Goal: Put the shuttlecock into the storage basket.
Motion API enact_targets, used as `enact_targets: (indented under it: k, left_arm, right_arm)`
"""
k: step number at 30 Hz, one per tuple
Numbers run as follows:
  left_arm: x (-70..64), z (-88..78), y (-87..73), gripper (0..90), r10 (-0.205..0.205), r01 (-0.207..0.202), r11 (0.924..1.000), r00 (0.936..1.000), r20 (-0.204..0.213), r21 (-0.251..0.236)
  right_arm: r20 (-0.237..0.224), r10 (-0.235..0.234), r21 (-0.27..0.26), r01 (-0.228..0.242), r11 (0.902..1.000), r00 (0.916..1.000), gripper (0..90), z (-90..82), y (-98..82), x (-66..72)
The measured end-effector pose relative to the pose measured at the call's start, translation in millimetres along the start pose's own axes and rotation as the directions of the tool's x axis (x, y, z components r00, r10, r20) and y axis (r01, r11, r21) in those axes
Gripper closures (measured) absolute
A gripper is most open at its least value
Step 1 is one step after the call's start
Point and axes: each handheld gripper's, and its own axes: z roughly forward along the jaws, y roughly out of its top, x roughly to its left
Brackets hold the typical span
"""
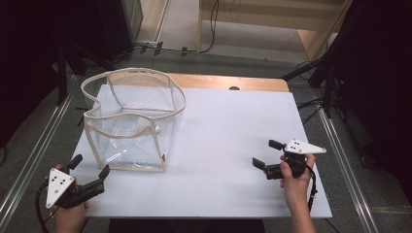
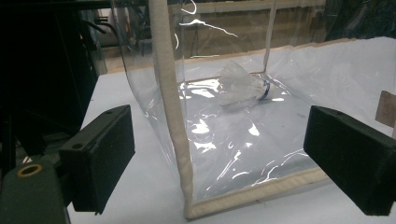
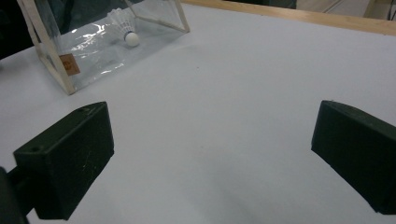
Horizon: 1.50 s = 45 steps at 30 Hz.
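I have both grippers low over the near side of the desk (image 1: 228, 145), one towards each near corner. My left gripper (image 1: 90, 167) sits by the near left corner, jaws spread wide with nothing between them, aimed at the clear bag (image 1: 133, 119) that stands just beyond it. In the left gripper view the two black jaws frame the bag's closest upright seam, a cream-coloured fabric edge (image 2: 170, 112) running from top to base, and neither jaw touches it. The bag is an open-topped, box-shaped pouch of transparent plastic with cream trim around its rim and base; it stands upright on the left half of the desk, nearer the far left corner than the near edge, its mouth sagging into a loose curve. Inside it, lying on its side on the bag's floor, is a white shuttlecock (image 2: 240, 84), feathers towards my left gripper's side and the cork end towards the far wall; from the right gripper view I see the same shuttlecock (image 3: 123, 25) with its round white cork pointing my way. A small brown label (image 3: 68, 64) is fixed low on the bag's right-facing wall. My right gripper (image 1: 265, 156) hangs over the right half of the desk near the near right corner, well apart from the bag, jaws likewise wide open and empty, pointing left across the bare white surface.
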Motion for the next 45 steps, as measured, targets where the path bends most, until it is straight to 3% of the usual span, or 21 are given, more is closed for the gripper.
enact_targets:
  k: [21, 45]
  left_arm:
    - [-1.0, 0.2, -0.2, 9.3, 0.004, -0.004, 1.0000, 1.0000, -0.003, 0.002]
    - [-0.9, 0.0, -0.2, 9.3, 0.003, -0.003, 1.0000, 1.0000, -0.003, 0.003]
  right_arm:
    - [0.055, 0.057, 0.002, -0.057, 0.9984, 0.9968, 0.0, -25.0, -32.5, -16.8]
    - [0.121, 0.086, -0.003, -0.086, 0.9963, 0.9890, 0.0, -47.1, -53.2, -30.4]
